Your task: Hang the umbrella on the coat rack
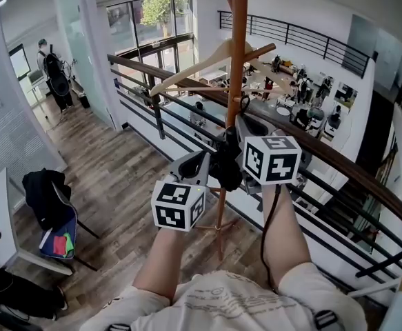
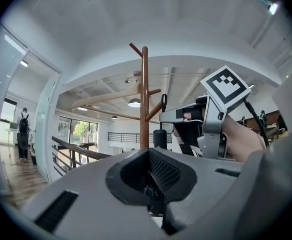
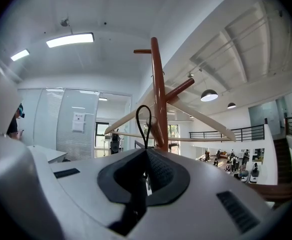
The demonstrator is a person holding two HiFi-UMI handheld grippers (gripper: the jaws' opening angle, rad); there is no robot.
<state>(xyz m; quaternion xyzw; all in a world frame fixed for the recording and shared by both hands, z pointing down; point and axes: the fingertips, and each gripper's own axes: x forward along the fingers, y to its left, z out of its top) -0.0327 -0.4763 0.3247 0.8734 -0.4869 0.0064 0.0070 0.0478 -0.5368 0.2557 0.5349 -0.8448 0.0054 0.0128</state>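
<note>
A folded black umbrella [image 1: 225, 169] hangs between my two grippers, right in front of the brown wooden coat rack [image 1: 236, 47]. My left gripper [image 1: 204, 165] is shut on the umbrella's body, and black fabric is pinched between its jaws [image 2: 153, 186]. The umbrella's black handle [image 2: 159, 137] sticks up past them. My right gripper [image 1: 247, 128] is shut on the umbrella's thin black strap loop [image 3: 144, 118]. The loop stands upright just beside a slanted peg [image 3: 157, 130] of the coat rack [image 3: 158, 94]; I cannot tell whether it touches the peg.
A pale wooden hanger [image 1: 207, 64] hangs on the rack at peg height. A dark railing with a wooden handrail [image 1: 338, 164] runs close behind the rack, over a lower floor. A chair with a black jacket [image 1: 49, 198] stands at the left.
</note>
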